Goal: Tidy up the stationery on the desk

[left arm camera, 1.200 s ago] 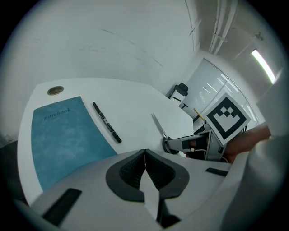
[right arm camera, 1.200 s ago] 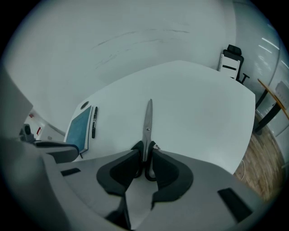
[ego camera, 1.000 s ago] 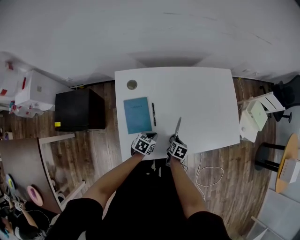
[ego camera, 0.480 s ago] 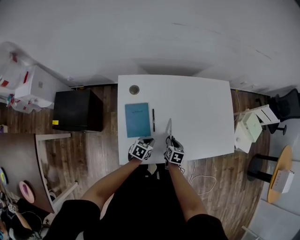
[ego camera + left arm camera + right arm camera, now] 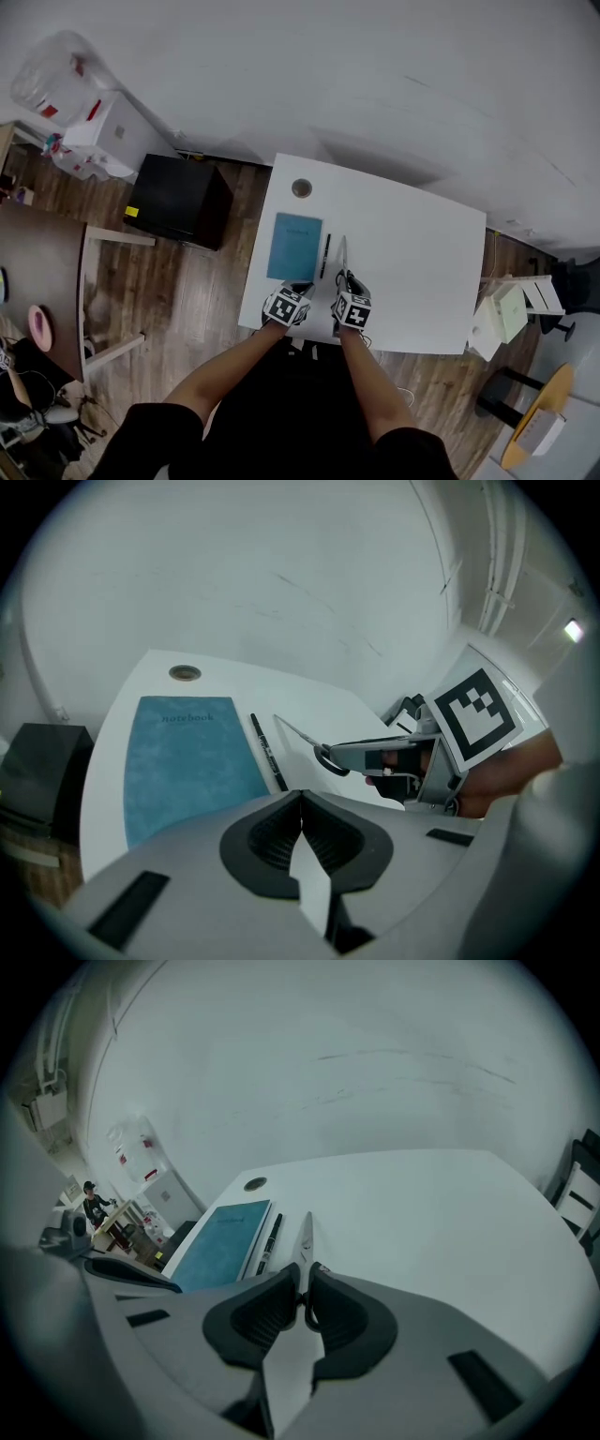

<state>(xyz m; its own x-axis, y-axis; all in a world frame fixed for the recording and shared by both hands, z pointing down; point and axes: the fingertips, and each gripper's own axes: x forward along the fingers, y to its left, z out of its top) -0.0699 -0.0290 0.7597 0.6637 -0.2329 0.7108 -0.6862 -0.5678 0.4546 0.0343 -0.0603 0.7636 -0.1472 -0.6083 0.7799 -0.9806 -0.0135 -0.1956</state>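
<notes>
The scissors (image 5: 343,253) are pinched in the right gripper (image 5: 348,279), whose jaws have just been closing on them, blades aimed at twelve o'clock over the white desk (image 5: 412,262), with the pen (image 5: 325,256) and blue notebook (image 5: 294,247) laid at their nine o'clock, and the left gripper (image 5: 298,289) is pressed together on nothing

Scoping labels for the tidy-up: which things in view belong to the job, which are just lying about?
Job: notebook, pen, scissors, desk.
Lying about: black cabinet, grommet hole, round wooden table.
</notes>
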